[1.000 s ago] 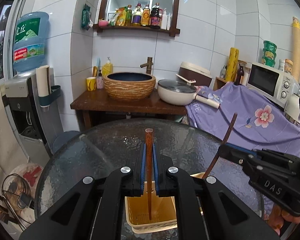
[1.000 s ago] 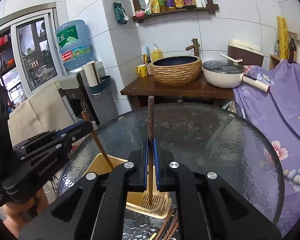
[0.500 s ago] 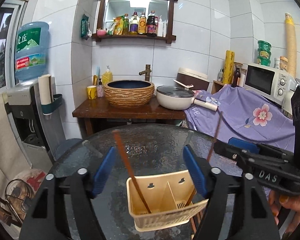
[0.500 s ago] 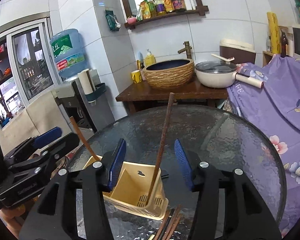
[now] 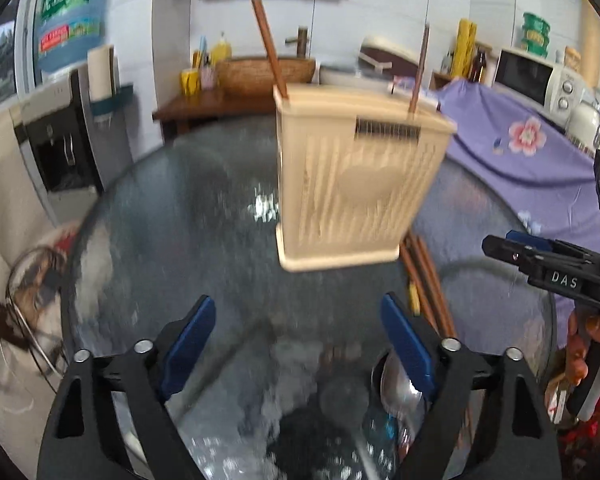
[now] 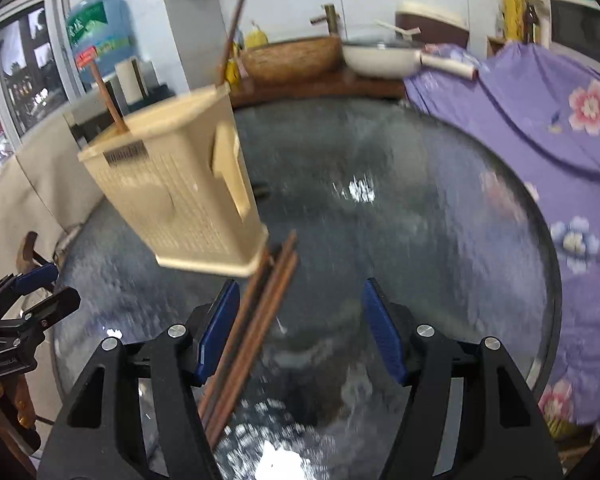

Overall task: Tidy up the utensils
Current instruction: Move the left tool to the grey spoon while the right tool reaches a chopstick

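Observation:
A beige slotted utensil holder (image 5: 352, 176) (image 6: 180, 192) stands on the round glass table (image 5: 172, 216). Two brown chopsticks stand in it, one (image 5: 270, 44) leaning left and one (image 5: 420, 68) at the right. Loose chopsticks (image 6: 256, 320) (image 5: 424, 280) lie on the glass by its base. A metal spoon (image 5: 400, 388) lies near my left gripper's right finger. My left gripper (image 5: 298, 344) (image 6: 56, 286) is wide, its jaws closing slightly with nothing between them. My right gripper (image 6: 300, 330) (image 5: 500, 242) is opening; the loose chopsticks lie just inside its left pad, unpressed.
A purple flowered cloth (image 6: 540, 128) covers furniture right of the table. Behind stand a wooden counter with a woven basin (image 6: 296, 60) and a white pan (image 6: 380, 60), a water dispenser (image 5: 68, 32) at the left and a microwave (image 5: 528, 76) at the right.
Both grippers opened and let go of their chopsticks, which now stand in the holder. Both hands then dropped low toward the table in front of the holder.

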The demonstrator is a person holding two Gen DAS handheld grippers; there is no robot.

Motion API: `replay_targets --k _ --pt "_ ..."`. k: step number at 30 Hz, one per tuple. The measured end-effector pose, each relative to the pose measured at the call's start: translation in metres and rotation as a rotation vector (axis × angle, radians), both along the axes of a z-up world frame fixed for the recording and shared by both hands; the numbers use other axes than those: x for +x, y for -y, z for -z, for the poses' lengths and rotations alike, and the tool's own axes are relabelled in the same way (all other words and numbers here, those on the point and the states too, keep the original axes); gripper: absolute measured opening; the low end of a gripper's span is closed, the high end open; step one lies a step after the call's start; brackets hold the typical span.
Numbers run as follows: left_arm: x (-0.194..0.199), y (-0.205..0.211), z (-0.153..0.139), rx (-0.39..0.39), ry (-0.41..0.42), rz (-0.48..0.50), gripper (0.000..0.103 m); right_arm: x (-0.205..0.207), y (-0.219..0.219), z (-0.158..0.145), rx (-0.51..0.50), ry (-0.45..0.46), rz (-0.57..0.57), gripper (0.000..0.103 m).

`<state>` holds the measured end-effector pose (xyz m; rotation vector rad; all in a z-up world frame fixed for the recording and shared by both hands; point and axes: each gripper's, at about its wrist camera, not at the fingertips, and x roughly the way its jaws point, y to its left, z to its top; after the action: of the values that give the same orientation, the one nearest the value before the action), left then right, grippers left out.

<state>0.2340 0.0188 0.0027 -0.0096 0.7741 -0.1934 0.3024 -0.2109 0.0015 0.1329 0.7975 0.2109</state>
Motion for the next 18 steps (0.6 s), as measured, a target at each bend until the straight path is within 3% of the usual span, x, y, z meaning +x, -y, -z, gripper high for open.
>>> replay_targets --k 3,6,7,14,18 --pt "-0.011 0.000 0.020 -0.008 -0.067 0.018 0.059 -0.013 -0.004 0.019 -0.012 -0.041 0.005 0.064" --pt "-0.020 0.001 0.033 -0.030 -0.115 0.037 0.053 -0.020 -0.008 0.032 -0.009 -0.070 0.007 0.060" --pt "-0.022 0.002 0.035 -0.033 -0.123 0.042 0.052 -0.021 -0.010 0.035 -0.014 -0.079 0.009 0.055" --pt "-0.040 0.011 0.045 -0.023 -0.136 0.058 0.048 -0.021 -0.031 0.040 -0.019 -0.098 -0.019 0.050" --pt "-0.043 0.018 0.050 -0.005 -0.150 0.067 0.045 -0.013 -0.041 0.044 -0.064 -0.114 -0.009 0.040"
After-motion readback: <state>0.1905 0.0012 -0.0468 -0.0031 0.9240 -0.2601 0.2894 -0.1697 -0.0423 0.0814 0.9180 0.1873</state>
